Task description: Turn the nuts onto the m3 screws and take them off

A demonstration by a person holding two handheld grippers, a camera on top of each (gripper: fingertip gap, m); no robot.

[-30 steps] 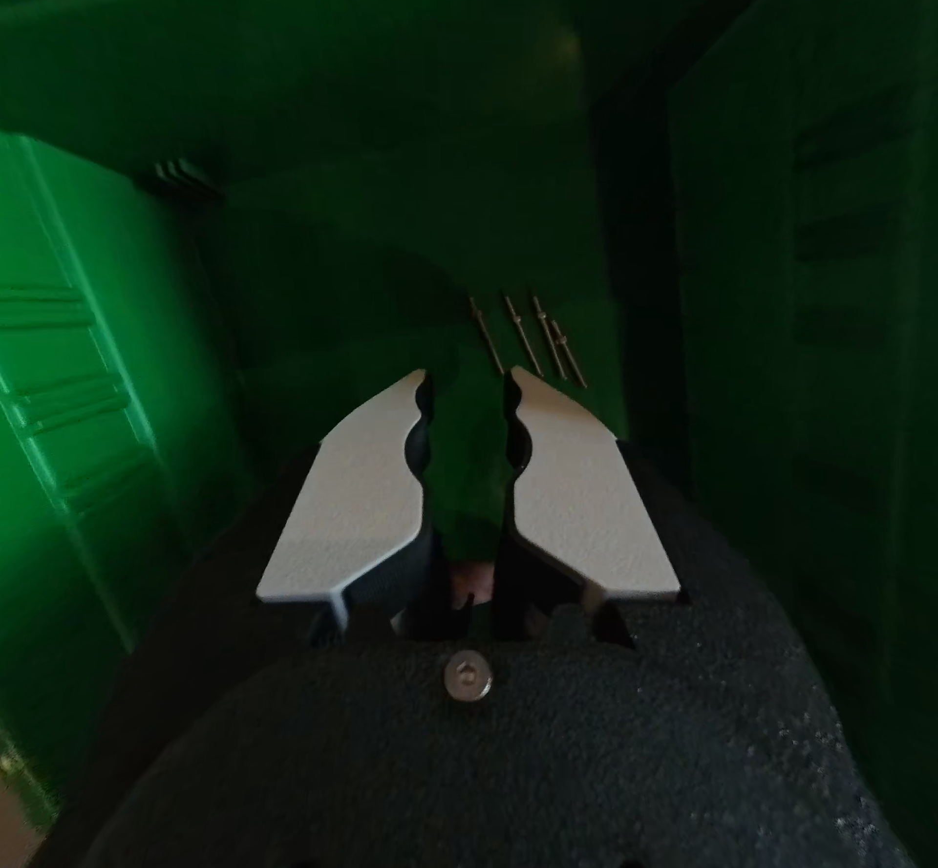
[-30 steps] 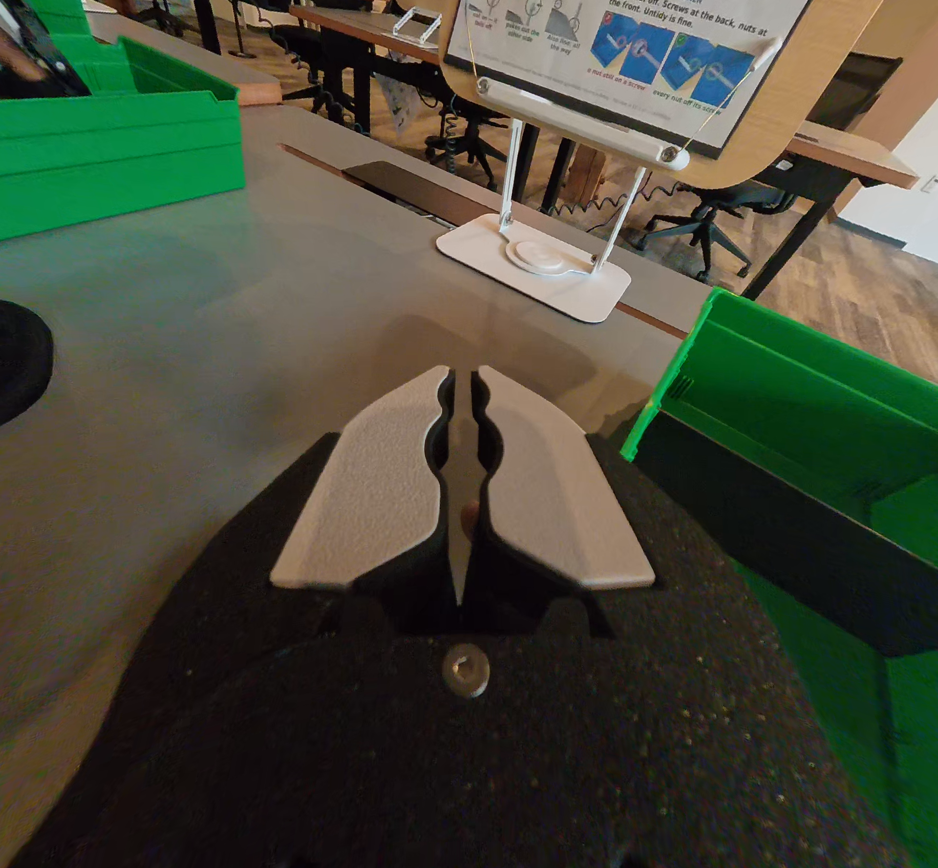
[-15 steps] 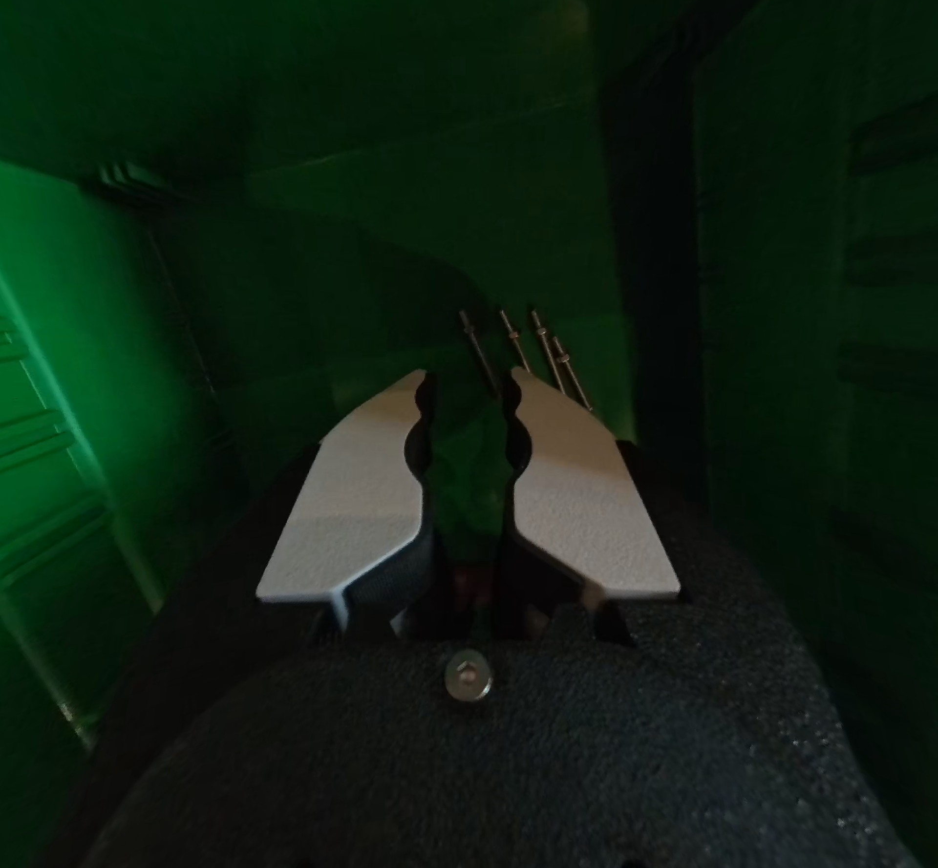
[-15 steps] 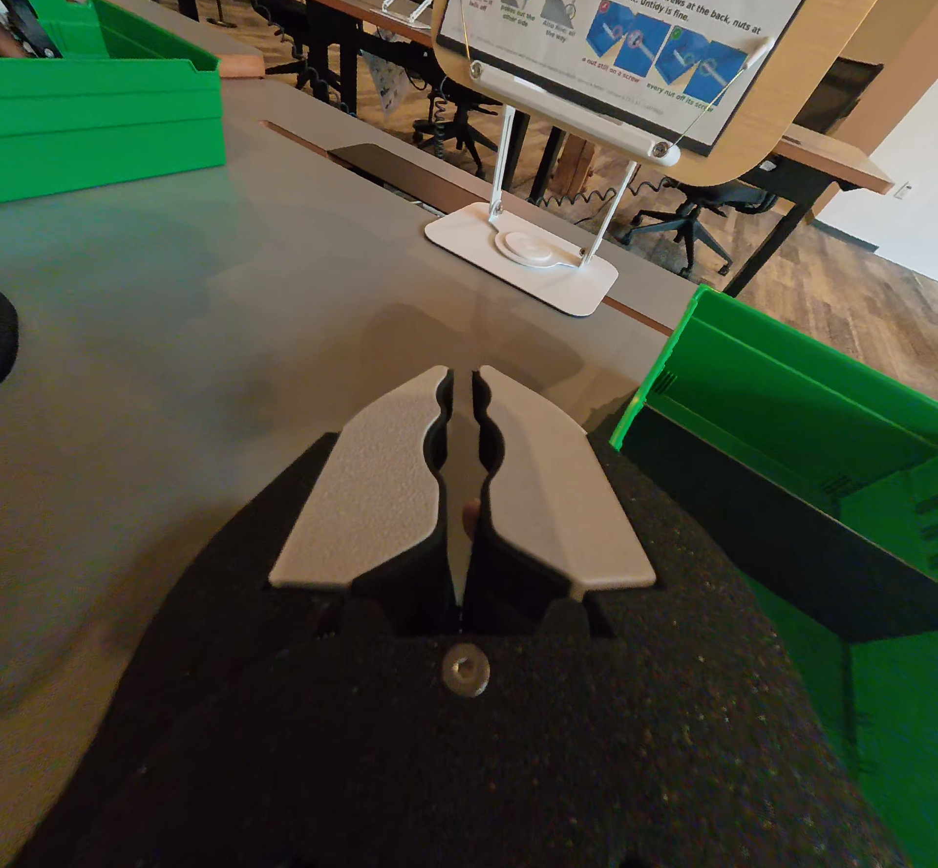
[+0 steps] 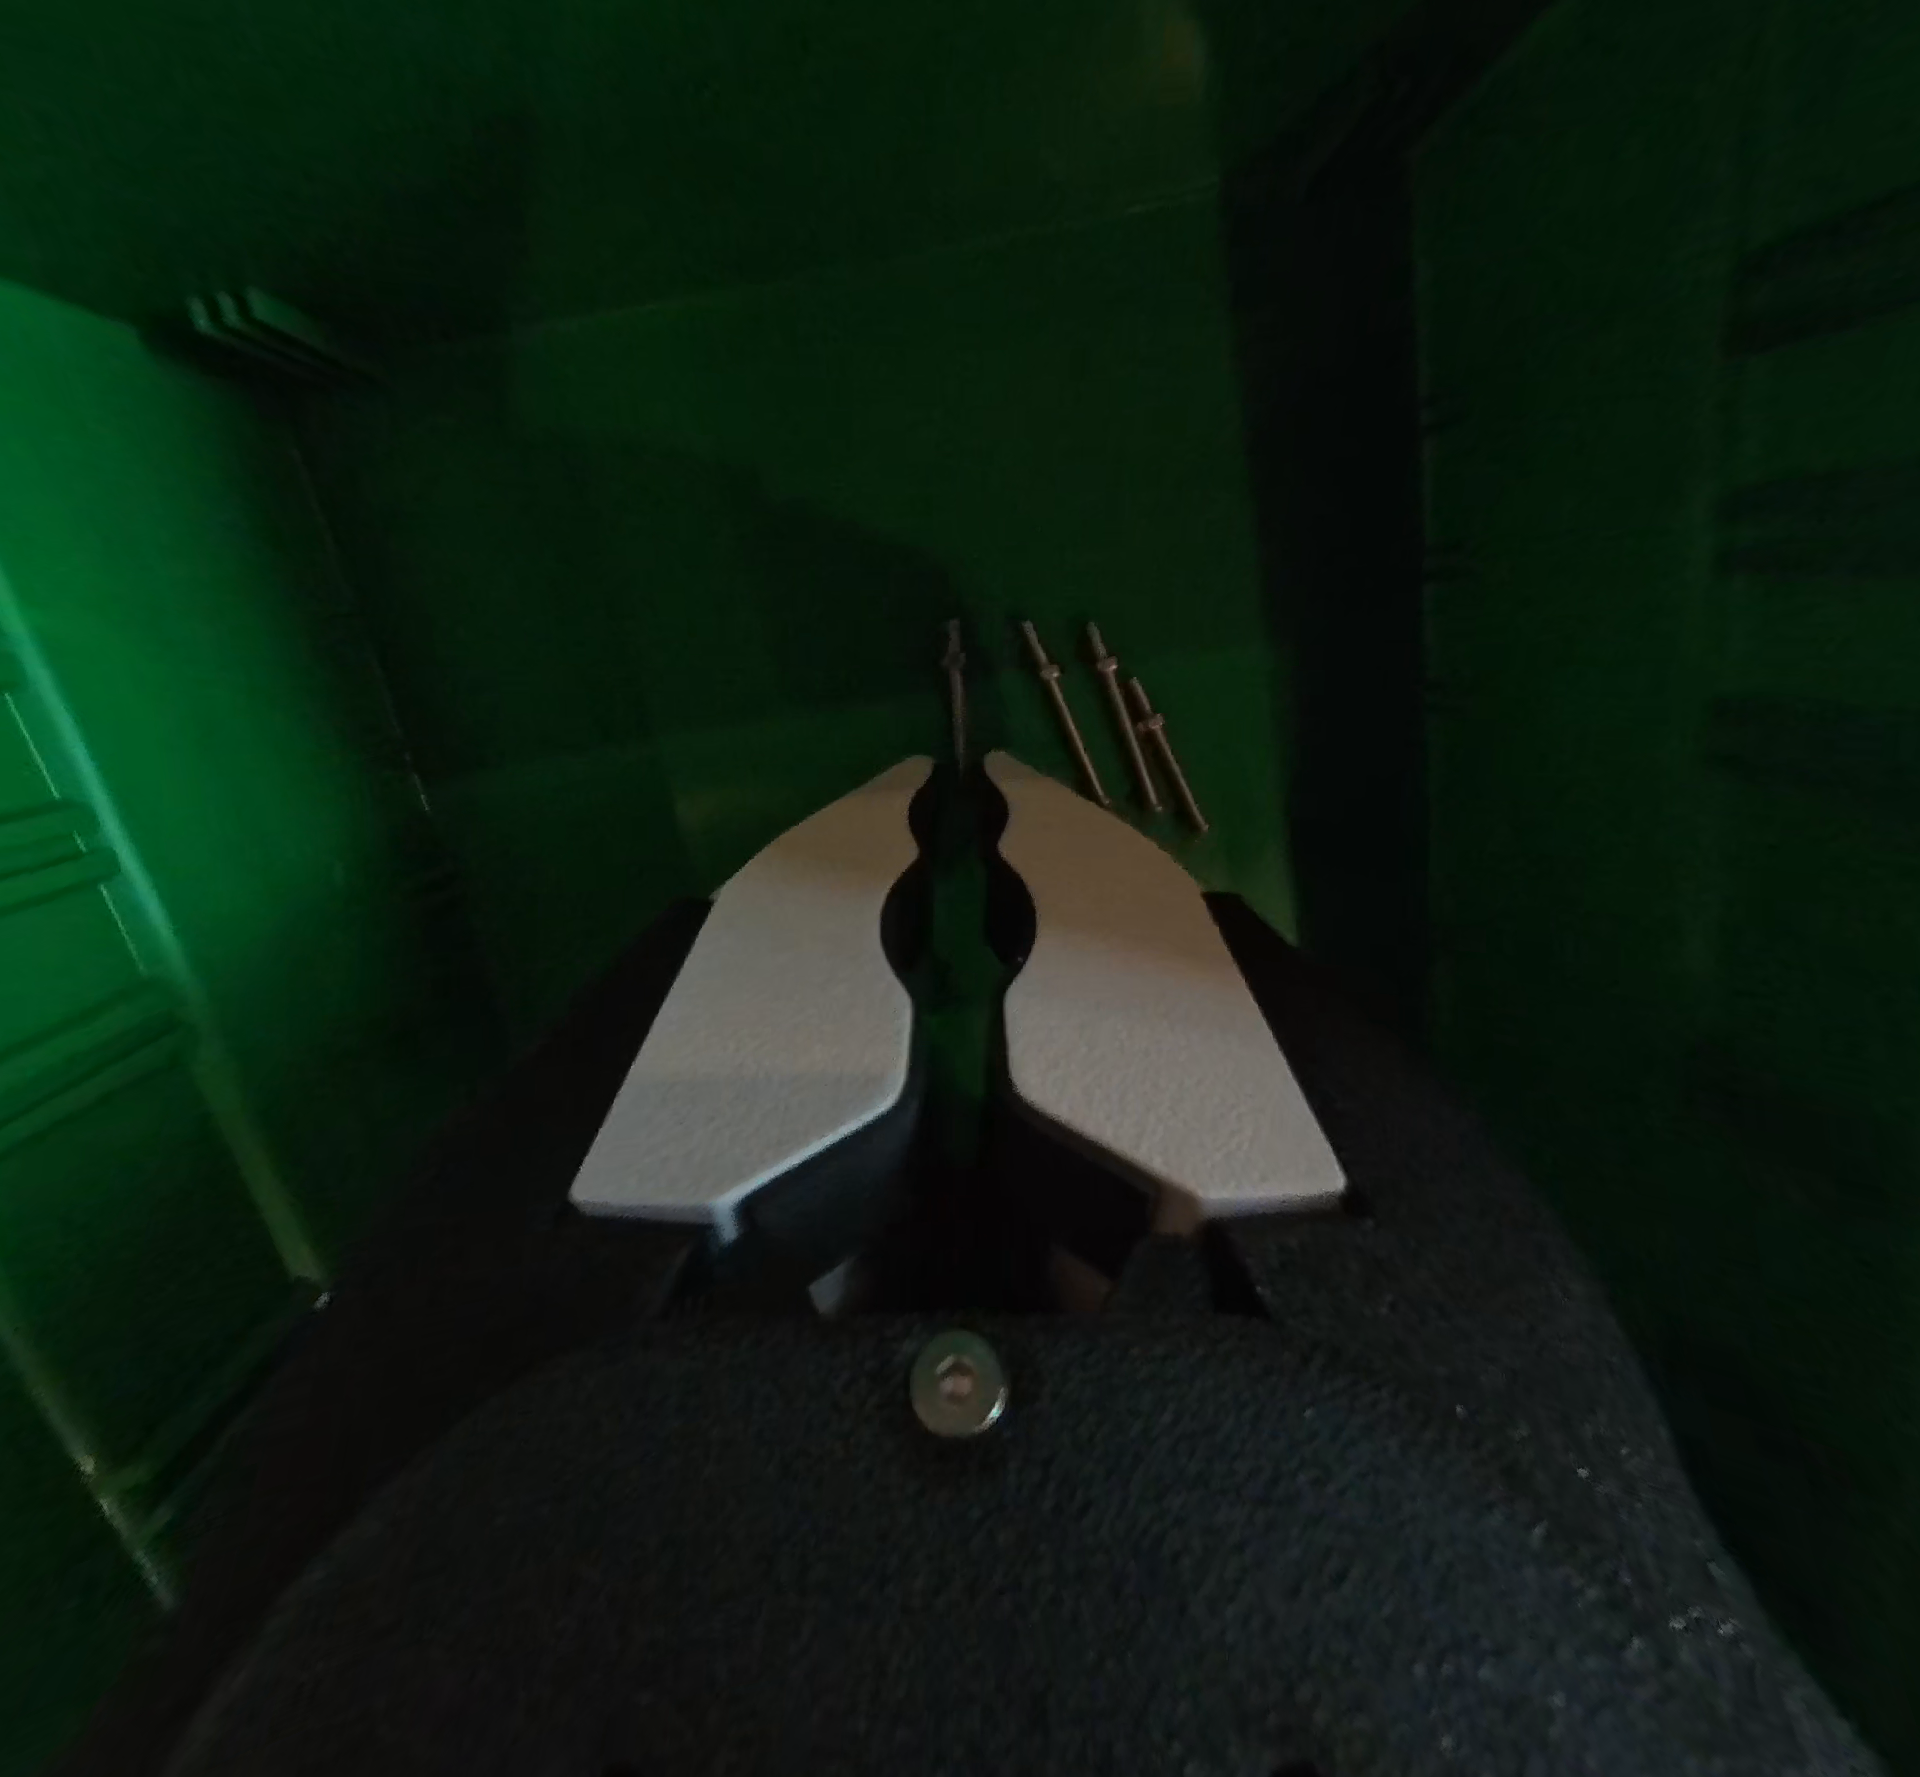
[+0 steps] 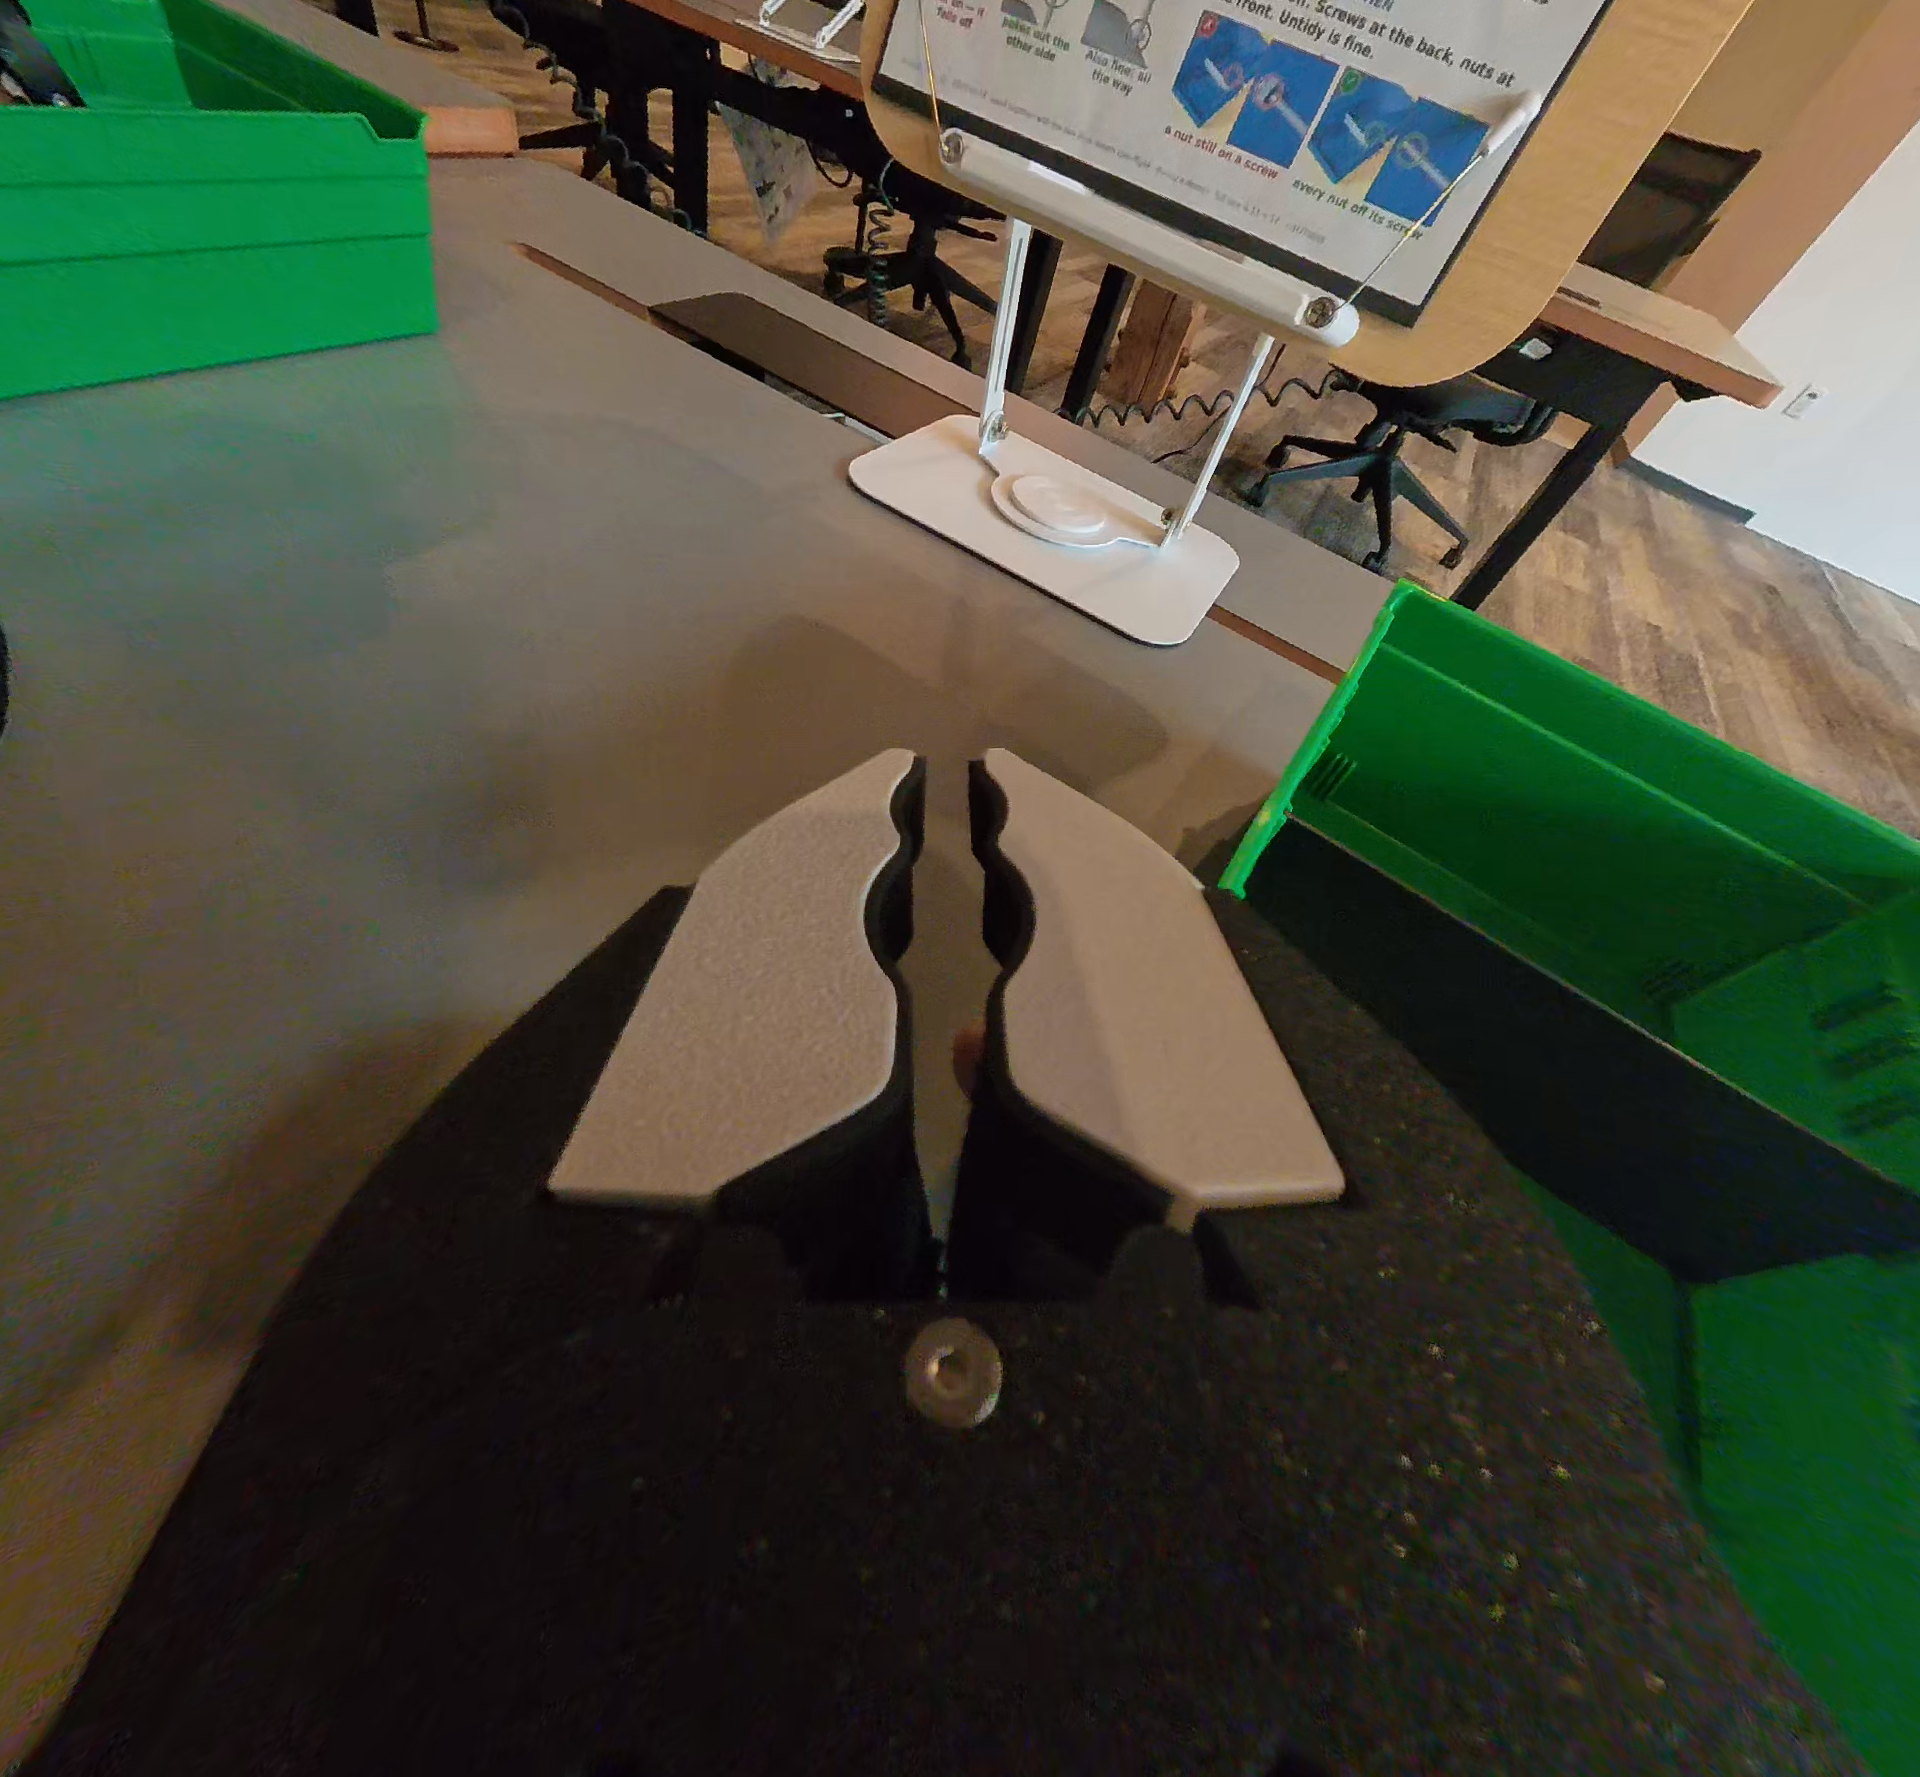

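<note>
Lying in a green bin (image 5: 727, 293), four screws (image 5: 1065, 725), each with one nut.

Dim interior of a green plastic bin (image 5: 520, 169), left gripper (image 5: 963, 766) with pale grey contoured fingers (image 5: 790, 979) nearly closed on a thin metal screw with a nut near its far end (image 5: 954, 688), three more nutted metal screws (image 5: 1127, 740) lying just right on the bin floor

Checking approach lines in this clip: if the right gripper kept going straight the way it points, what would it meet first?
Probably the bare grey tabletop ahead of the right gripper; farther along stands the white document stand's base, though depth is unclear.
</note>
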